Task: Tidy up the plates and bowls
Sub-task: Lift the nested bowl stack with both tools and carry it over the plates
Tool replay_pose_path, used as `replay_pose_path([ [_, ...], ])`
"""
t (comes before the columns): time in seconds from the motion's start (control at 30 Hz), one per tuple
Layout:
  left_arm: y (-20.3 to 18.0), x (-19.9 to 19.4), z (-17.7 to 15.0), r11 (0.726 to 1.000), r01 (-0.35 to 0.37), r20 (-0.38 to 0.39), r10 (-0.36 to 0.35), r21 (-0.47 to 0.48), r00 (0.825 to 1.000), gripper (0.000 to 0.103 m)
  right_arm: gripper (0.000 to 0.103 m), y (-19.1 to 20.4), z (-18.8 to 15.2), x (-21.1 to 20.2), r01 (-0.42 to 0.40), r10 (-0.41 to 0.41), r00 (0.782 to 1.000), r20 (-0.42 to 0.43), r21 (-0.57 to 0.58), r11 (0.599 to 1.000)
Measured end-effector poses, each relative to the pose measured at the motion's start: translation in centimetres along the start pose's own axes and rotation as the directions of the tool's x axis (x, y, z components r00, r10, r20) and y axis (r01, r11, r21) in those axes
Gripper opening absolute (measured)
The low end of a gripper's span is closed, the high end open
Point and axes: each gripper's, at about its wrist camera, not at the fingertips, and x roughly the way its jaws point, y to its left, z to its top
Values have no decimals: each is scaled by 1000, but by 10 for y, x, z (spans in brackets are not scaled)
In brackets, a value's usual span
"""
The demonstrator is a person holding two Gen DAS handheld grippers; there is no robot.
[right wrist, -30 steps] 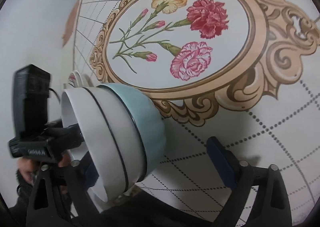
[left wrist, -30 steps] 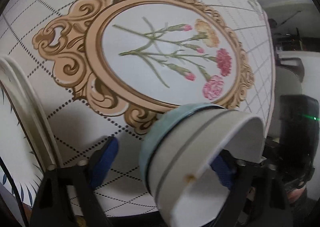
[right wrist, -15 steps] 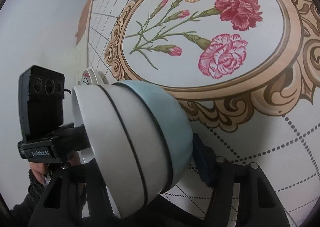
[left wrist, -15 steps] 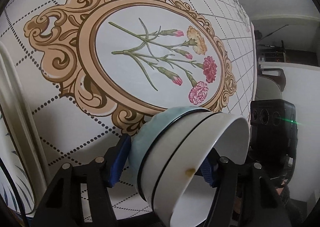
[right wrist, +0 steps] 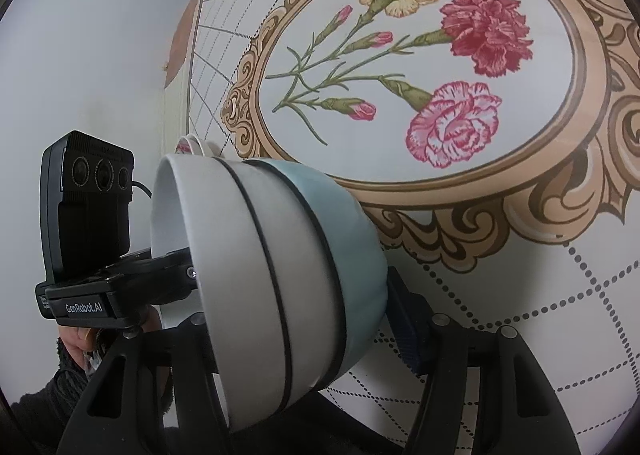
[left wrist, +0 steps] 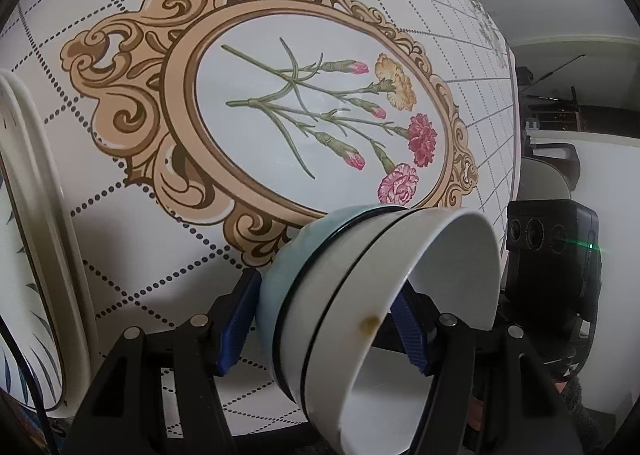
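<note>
A stack of nested bowls point(left wrist: 360, 315), white with black rim lines and a pale blue one at the bottom, fills the lower middle of both wrist views point(right wrist: 280, 287). My left gripper point(left wrist: 324, 331) is shut on the stack, its blue pads on either side. My right gripper point(right wrist: 296, 339) is shut on the same stack from the opposite side. The stack looks tilted, close to the table's near edge. The inner bowl has a small brown stain point(left wrist: 370, 321). A cream plate point(left wrist: 44, 255) with blue leaf print is at the far left of the left wrist view.
The table point(left wrist: 120, 235) has a white cloth with a dotted grid and a gold-framed carnation print point(left wrist: 320, 115). More white dishes point(right wrist: 192, 145) peek out behind the bowls in the right wrist view. A white wall lies beyond the table.
Both grippers have closed from open onto the bowl stack. The views have shifted slightly over the table.
</note>
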Motion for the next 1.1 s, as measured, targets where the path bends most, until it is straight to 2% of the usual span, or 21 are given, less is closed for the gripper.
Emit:
replay_pose_path([
  [0.2,-3,-4,-5,1000,1,8,-1,-4,1000,62,64,-1,-6,-6,13,-13,1000,-4,-9,1000],
  [0.47,-15,-31,-4,1000,-9,51,9,3,999,61,64,24,0,-16,12,-12,1000,9,-50,999],
  [0.77,-12,-85,-7,999,-36,125,38,-23,991,61,64,77,11,-23,-14,12,1000,-10,-137,991],
  [1.1,24,-140,-7,1000,-27,175,28,-9,984,61,64,150,14,-5,2,-1,1000,3,-192,981],
])
